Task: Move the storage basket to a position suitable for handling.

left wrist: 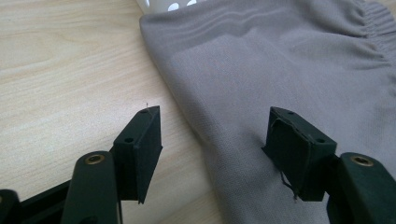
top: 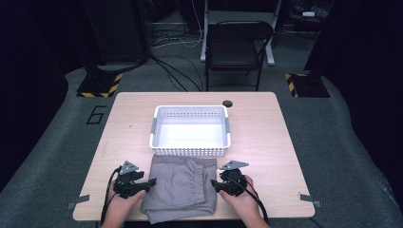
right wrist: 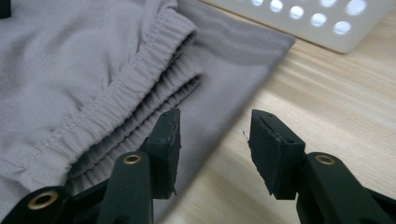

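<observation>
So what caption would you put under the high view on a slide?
Two hand-held grippers, left and right, open at either side of folded grey shorts before an empty white basket.

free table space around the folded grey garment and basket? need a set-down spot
Bare table right of the white basket, bare strip left of it, and a band behind it. Crowded along the front: grey garment between left gripper and right gripper.

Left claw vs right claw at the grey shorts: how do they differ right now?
The left claw straddles the shorts' plain left edge; the right claw straddles the right edge, next to the elastic waistband. The left claw's jaws stand wider apart than the right claw's. Both are open, low over the table, gripping nothing.
</observation>
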`<action>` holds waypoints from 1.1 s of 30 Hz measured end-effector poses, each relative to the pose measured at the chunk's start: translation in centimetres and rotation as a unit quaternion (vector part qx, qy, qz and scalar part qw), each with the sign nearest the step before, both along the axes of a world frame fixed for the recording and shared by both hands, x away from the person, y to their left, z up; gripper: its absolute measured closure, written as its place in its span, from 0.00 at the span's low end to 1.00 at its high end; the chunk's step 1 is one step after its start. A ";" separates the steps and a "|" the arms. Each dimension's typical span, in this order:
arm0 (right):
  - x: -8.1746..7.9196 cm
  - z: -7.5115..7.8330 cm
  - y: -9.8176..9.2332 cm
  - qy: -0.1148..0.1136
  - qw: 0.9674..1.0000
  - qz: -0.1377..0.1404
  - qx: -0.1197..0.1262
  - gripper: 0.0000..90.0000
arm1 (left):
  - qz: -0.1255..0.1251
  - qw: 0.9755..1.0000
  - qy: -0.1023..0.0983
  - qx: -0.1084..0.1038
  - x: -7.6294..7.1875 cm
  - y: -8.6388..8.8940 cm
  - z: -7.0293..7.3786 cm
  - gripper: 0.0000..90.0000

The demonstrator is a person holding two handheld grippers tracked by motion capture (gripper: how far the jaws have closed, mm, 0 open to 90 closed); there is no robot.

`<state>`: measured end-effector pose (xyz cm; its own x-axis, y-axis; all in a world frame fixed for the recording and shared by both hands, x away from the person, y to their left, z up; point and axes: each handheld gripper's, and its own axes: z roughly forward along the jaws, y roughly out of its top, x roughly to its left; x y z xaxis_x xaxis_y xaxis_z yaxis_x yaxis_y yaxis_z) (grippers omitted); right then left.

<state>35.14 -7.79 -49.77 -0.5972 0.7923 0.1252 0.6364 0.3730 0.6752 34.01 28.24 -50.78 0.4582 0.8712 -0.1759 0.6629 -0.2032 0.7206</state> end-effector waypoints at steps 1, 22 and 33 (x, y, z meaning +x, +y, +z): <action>0.0 -0.1 0.2 0.002 1.000 0.000 -0.001 0.58 | -0.004 1.000 0.005 0.001 0.0 0.0 0.0 0.38; 0.2 -1.5 2.0 -0.003 0.999 0.003 -0.034 0.48 | -0.018 1.000 0.004 0.013 -0.1 -0.5 -0.5 0.35; -0.3 -1.5 2.5 -0.009 0.999 0.006 -0.039 0.62 | -0.025 1.000 0.005 0.018 0.0 -0.8 -0.6 0.35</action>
<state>34.81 -5.34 -51.24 -0.6081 0.7921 0.0526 0.6194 0.4319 0.6556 33.99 27.42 -51.40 0.5002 0.8527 -0.1507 0.6589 -0.2619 0.7051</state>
